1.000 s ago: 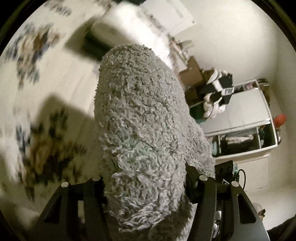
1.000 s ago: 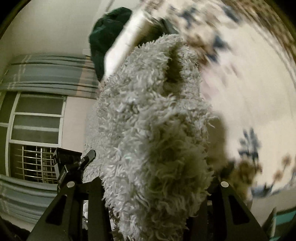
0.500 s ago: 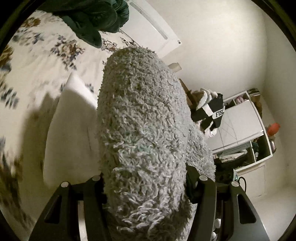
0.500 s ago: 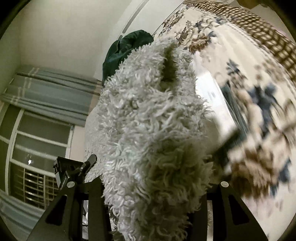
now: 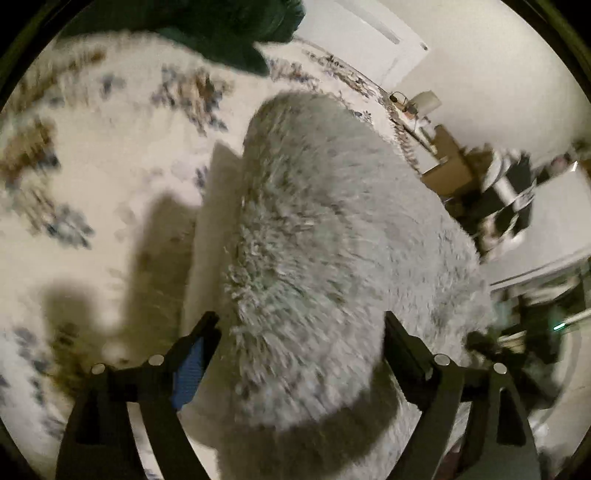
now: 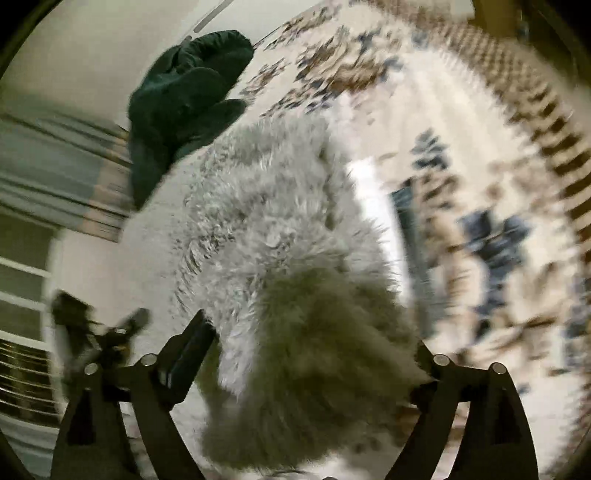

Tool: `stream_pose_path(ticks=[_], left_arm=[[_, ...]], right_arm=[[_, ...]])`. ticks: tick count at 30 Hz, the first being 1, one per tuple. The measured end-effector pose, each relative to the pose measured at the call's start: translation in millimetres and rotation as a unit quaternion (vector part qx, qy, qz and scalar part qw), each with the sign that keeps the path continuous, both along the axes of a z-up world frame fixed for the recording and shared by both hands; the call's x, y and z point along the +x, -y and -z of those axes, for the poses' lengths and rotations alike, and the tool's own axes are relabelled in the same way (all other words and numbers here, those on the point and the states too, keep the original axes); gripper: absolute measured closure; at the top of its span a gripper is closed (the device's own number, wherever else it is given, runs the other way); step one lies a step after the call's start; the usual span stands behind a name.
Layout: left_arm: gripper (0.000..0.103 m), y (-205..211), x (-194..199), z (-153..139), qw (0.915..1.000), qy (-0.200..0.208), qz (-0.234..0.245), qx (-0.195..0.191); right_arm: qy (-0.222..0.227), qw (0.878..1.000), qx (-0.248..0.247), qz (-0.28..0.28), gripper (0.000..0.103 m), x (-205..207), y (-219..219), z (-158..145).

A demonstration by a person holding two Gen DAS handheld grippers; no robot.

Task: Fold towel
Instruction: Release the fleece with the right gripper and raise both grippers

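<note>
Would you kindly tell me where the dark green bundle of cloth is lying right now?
The dark green bundle of cloth lies on the floral bedspread by the white wall, upper left in the right wrist view, beyond the fluffy grey towel.

Both my wrist cams look forward along tongs, very close on grey towel (image 5: pixel 332 236) (image 6: pixel 273 236), angled down at floral bed (image 5: pixel 110 177) (image 6: pixel 461 155). Shared: towel, bed, dark green bundle (image 5: pixel 229 33) (image 6: pixel 184 96).

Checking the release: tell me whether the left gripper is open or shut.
Open. The left gripper has its fingers spread wide, a blue pad showing, and the grey towel bulging loosely between them.
</note>
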State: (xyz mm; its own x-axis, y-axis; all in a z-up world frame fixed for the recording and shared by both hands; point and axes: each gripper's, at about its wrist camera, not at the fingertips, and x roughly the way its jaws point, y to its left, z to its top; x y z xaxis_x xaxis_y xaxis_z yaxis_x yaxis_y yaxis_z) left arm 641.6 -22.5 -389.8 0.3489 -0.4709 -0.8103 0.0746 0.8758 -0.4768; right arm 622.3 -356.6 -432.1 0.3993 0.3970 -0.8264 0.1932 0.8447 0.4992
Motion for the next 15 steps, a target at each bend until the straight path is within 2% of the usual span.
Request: stream_pose_path(ticks=[2,5,8,12,15], left_arm=[[0.011,7.4,-9.9,-13.5,0.9985,0.018,0.006,0.052],[0.011,18.3,-31.5,-28.6,0.9926,0.035,0.011,0.115],[0.011,28.0,-42.9,-36.6,0.9876,0.043,0.008,0.151],[0.011,40.0,-66.6,-58.9,0.9727,0.071,-0.003,0.221],[0.011,41.4,-79.3,-76.5,0.9712,0.084,-0.004,0.223]], right_arm=[[-0.002,0.998,-0.065,0.001,0.002,-9.9,-6.0,-15.7],[-0.004,0.987,-0.158,0.006,0.000,-24.7,-18.6,-36.6],[0.012,0.973,-0.229,0.010,0.000,-44.4,-35.6,-61.2],[0.022,0.962,-0.273,0.019,0.000,-70.6,-51.2,-87.4],[0.034,0.958,-0.282,0.025,0.000,-94.4,-58.0,-112.0]])
